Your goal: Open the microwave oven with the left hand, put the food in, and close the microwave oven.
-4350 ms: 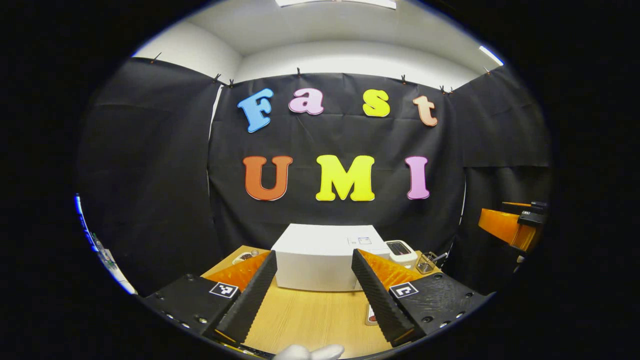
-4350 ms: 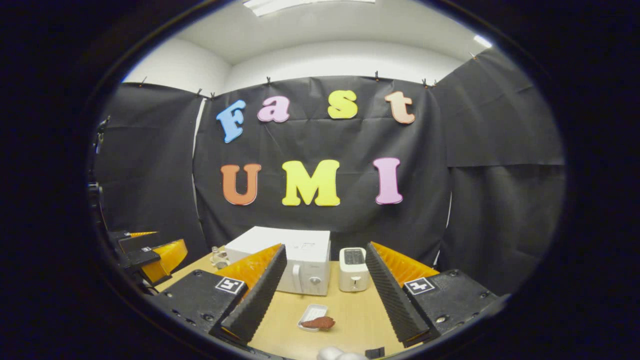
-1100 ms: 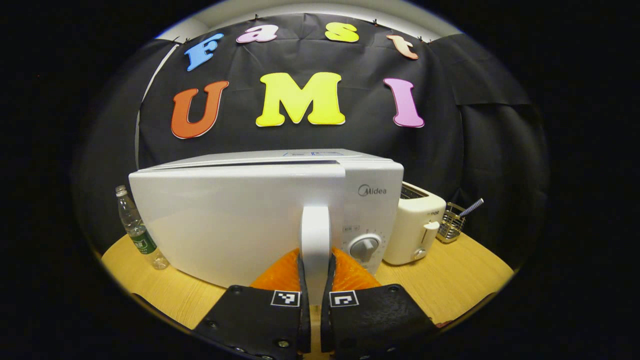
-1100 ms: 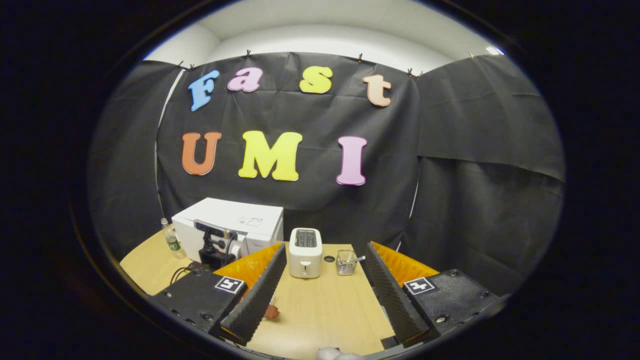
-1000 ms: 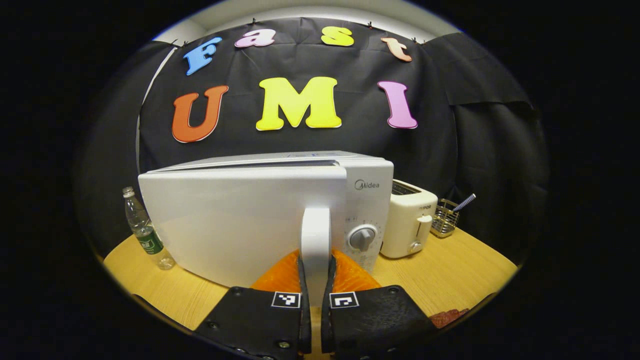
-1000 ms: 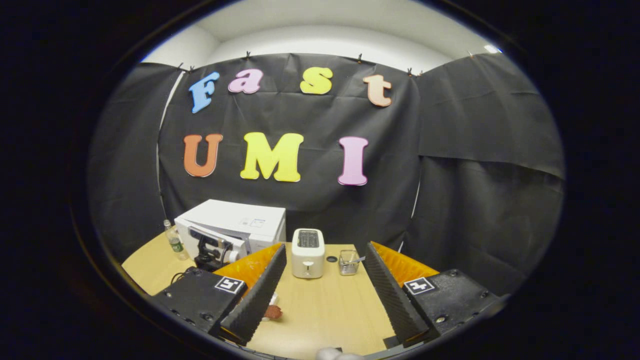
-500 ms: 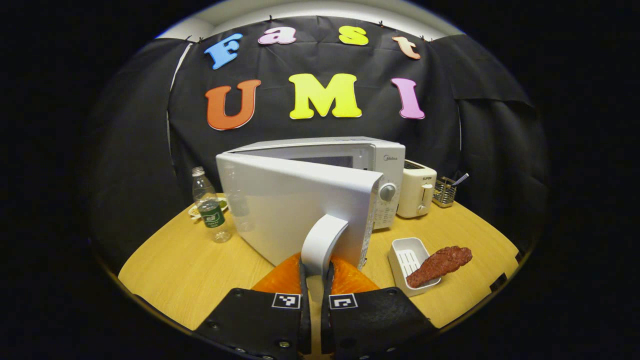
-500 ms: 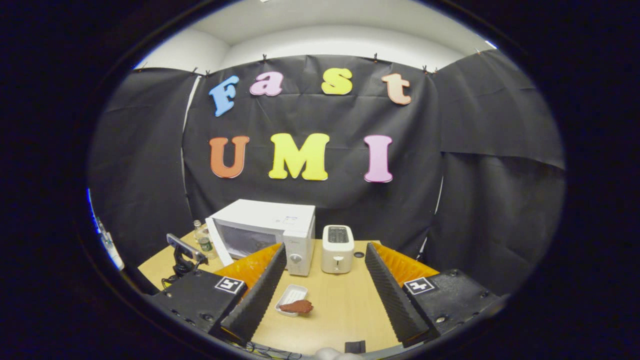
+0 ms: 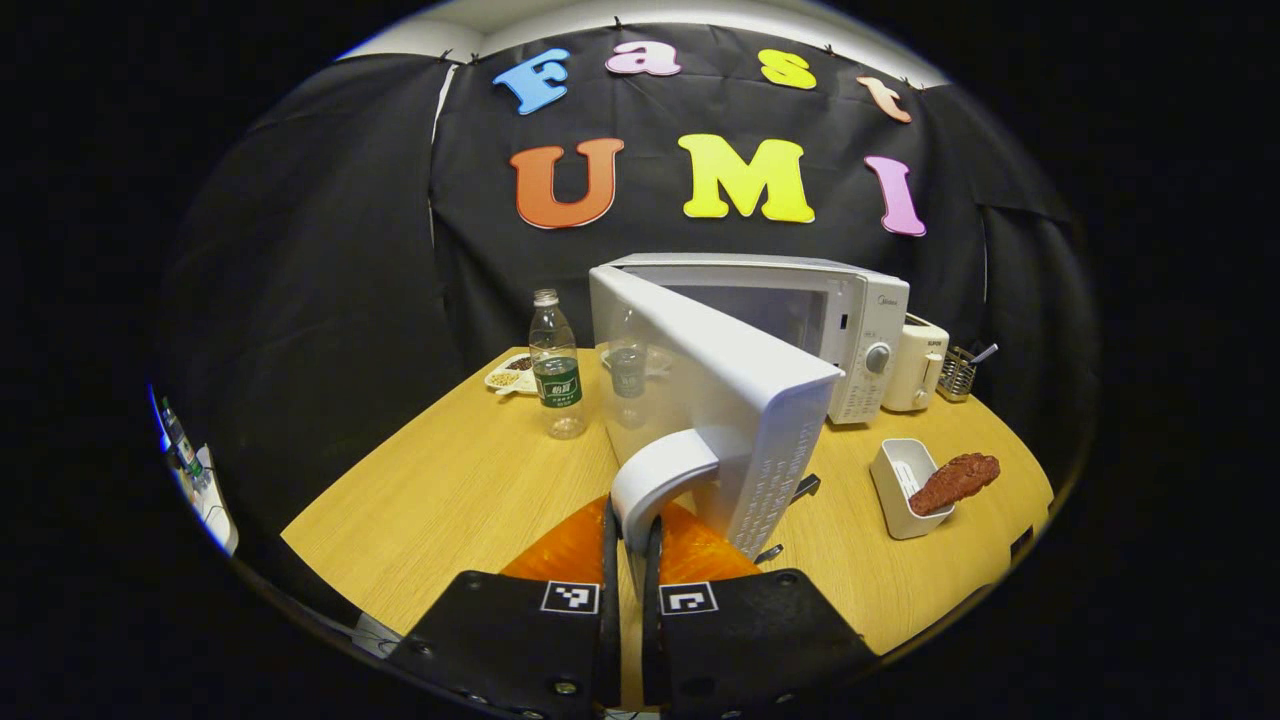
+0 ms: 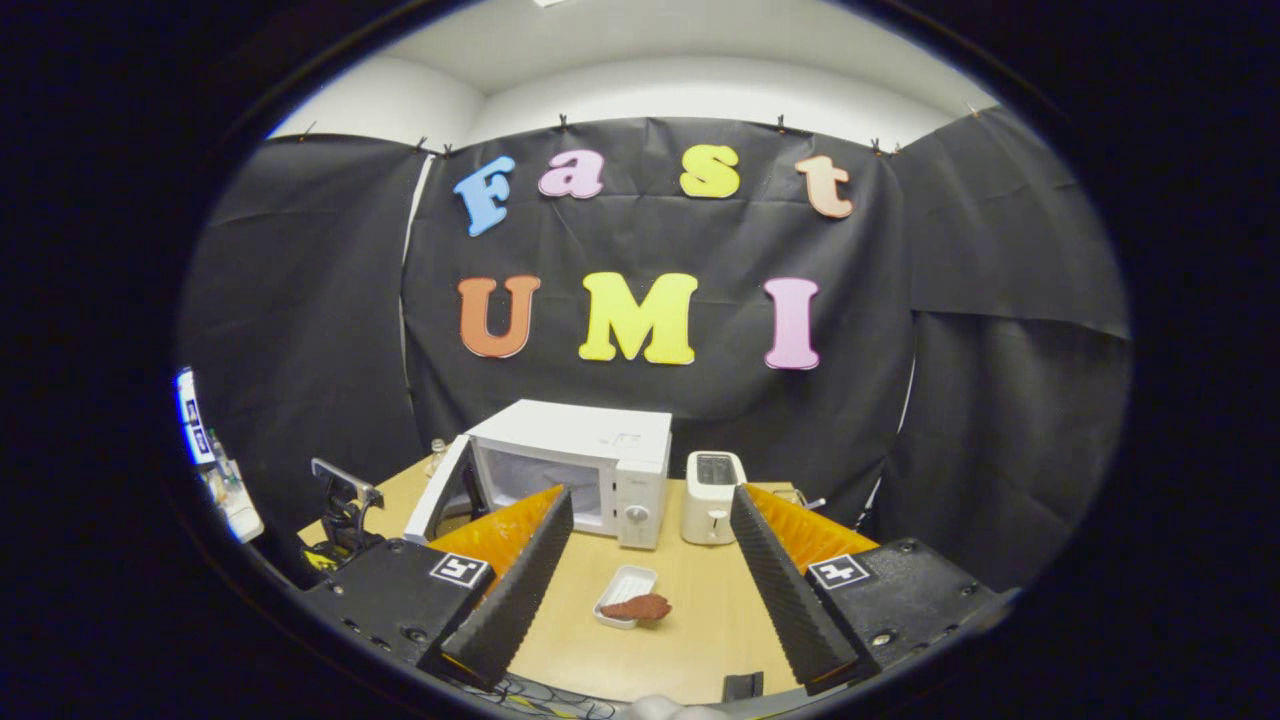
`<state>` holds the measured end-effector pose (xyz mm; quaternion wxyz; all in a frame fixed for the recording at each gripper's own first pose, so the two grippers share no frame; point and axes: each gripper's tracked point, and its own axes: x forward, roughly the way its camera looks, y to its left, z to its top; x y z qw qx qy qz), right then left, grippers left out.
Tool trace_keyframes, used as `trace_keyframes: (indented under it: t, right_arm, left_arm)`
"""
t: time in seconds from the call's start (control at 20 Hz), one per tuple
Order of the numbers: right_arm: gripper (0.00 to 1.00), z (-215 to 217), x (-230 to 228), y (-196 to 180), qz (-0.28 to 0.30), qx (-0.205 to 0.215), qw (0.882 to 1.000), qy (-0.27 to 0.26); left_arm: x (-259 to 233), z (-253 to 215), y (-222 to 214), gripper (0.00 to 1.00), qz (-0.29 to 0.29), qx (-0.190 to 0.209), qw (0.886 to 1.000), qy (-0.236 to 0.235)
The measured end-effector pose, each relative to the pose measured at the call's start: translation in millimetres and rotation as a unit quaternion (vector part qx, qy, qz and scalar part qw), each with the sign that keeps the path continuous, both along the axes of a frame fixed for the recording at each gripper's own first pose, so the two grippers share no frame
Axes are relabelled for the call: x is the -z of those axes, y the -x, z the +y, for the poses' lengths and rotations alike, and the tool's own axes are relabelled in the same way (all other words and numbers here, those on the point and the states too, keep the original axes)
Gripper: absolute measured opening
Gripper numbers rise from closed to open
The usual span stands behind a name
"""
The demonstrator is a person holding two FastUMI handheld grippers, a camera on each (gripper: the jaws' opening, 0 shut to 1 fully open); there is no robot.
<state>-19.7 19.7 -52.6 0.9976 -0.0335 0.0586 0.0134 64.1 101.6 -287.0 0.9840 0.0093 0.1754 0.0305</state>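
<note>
The white microwave (image 9: 850,320) stands at the back of the wooden table (image 9: 450,480) with its door (image 9: 720,390) swung wide toward me. My left gripper (image 9: 628,520) is shut on the door's white handle (image 9: 660,475). A brown piece of food (image 9: 955,480) lies across a small white tray (image 9: 895,470) to the right of the door. In the right gripper view the microwave (image 10: 600,440) shows its open cavity, and the food (image 10: 637,607) rests on its tray (image 10: 620,585) ahead. My right gripper (image 10: 650,500) hangs open above the table, holding nothing.
A water bottle (image 9: 555,365) and a small dish (image 9: 505,378) stand left of the microwave. A cream toaster (image 9: 920,365) and a wire utensil holder (image 9: 958,372) sit to its right. The toaster (image 10: 712,497) is also ahead of my right gripper.
My left gripper closed on the handle and pulled the door from shut to wide open, swinging left. My right gripper stayed open and turned slightly toward the tray.
</note>
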Motion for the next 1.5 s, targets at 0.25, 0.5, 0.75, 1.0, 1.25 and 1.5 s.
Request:
trace_keyframes:
  t: [0.25, 0.5, 0.75, 1.0, 1.25, 1.5]
  right_arm:
    - [1.00, 5.3, 3.6, 12.3, 0.000, 0.001, 1.000, 0.006]
    - [1.00, 3.5, 13.0, 21.7, 0.001, 0.007, 1.000, 0.002]
    - [0.95, 4.2, 33.2, 25.9, 0.016, 0.003, 1.000, -0.002]
    - [1.00, -1.1, 58.9, 19.3, 0.023, 0.000, 1.000, -0.012]
    - [1.00, -18.5, 126.4, -5.7, 0.063, -0.012, 0.997, -0.047]
    - [0.93, -36.7, 217.9, -50.2, 0.127, -0.034, 0.988, -0.086]
  left_arm:
    - [-5.6, 15.6, 10.9, 0.24, -0.003, 0.009, 1.000, 0.024]
    - [-16.3, 44.8, 26.5, 0.91, -0.028, 0.005, 0.999, -0.025]
    - [-20.9, 96.5, 45.4, 0.94, -0.026, -0.041, 0.998, -0.042]
    - [-30.0, 134.6, 70.1, 0.94, -0.021, -0.076, 0.995, -0.053]
    - [-61.8, 114.3, 95.4, 0.95, -0.037, -0.066, 0.996, -0.052]
    - [-117.7, 45.2, 108.2, 0.95, -0.078, -0.023, 0.996, -0.024]
